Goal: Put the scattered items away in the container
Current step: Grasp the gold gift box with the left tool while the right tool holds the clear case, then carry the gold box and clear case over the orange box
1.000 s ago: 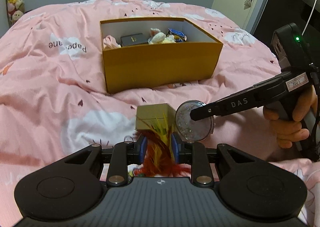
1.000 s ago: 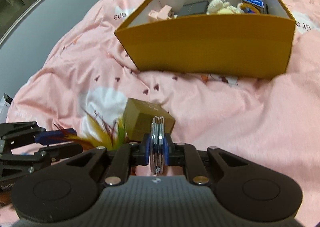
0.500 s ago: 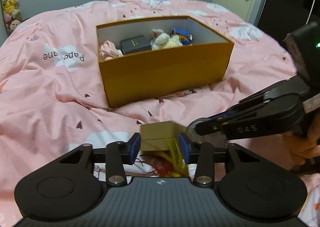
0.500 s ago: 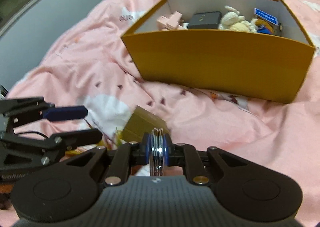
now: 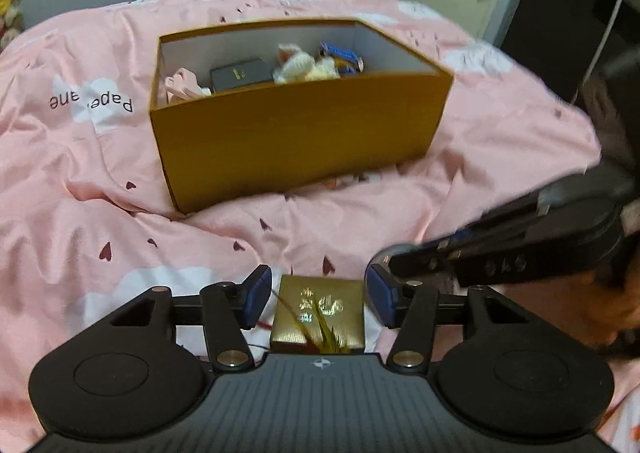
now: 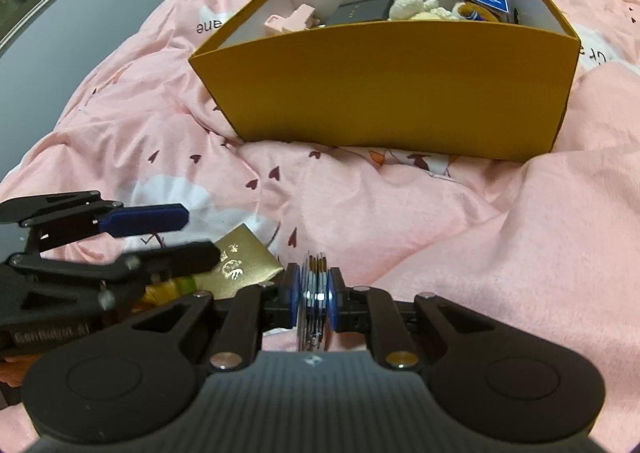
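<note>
- The left gripper has its jaws spread wide on either side of the small gold box, touching neither face; the box lies on the pink bedspread with a feather toy across its near edge.
- The right gripper has its jaws clamped on a round metal tin held on edge, just right of the gold box.
- The orange container sits far up the bed, well apart from both, already holding a black case, a pink clip and a knitted toy.
- Risk: closing the left jaws could trap feathers against the box, so the grip slips or drags both things together.
- Risk: the 2 grippers work close together and could knock one another.
- Risk: the soft bedding may let the box tilt when squeezed.
</note>
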Motion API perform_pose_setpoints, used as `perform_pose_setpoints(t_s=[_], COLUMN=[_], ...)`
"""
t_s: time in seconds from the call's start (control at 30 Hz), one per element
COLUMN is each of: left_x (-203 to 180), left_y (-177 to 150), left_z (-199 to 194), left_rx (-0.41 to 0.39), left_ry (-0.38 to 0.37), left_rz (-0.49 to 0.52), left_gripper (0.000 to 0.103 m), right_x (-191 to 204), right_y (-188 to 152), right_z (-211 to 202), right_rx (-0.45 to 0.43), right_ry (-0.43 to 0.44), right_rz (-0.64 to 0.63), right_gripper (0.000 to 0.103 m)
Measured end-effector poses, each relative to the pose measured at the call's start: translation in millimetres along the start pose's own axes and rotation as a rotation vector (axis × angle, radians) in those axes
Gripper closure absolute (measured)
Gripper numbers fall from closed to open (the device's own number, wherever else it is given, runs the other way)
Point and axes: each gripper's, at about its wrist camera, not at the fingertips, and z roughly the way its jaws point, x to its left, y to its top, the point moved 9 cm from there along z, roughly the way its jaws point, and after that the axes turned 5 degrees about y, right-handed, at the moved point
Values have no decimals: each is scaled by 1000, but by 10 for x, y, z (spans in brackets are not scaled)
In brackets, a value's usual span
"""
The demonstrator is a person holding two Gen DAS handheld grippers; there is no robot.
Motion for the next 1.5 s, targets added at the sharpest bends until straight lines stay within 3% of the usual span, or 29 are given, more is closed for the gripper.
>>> perform_pose_setpoints(t_s=[0.13,0.33,0.47,0.63,0.83,1.1,1.5], left_x=[-53,27,-14,-100,-27,-2,175], left_y=[-111,-167,-183,-188,-203,-180,80], left_z=[104,240,305,339,339,246,-134], left_rx=[62,112,140,140,139,85,-86], left_ry=[4,-21,-17,18,10,14,1], left_rz=[35,-28,-18,43,-7,-25,-143], left_gripper=[35,32,32,32,35,35,35], right_x=[-21,-51,-77,-100,-119,-107,2], right_y=[-11,-31,-58,-95,-119,-149,-56], right_z=[-10,20,26,36,32,33,-147], right_rx=[1,14,27,39,27,20,-27], right_ry=[3,-1,-1,3,10,1,12], right_rz=[4,8,13,21,40,40,-8], right_gripper=[87,86,85,83,83,82,86])
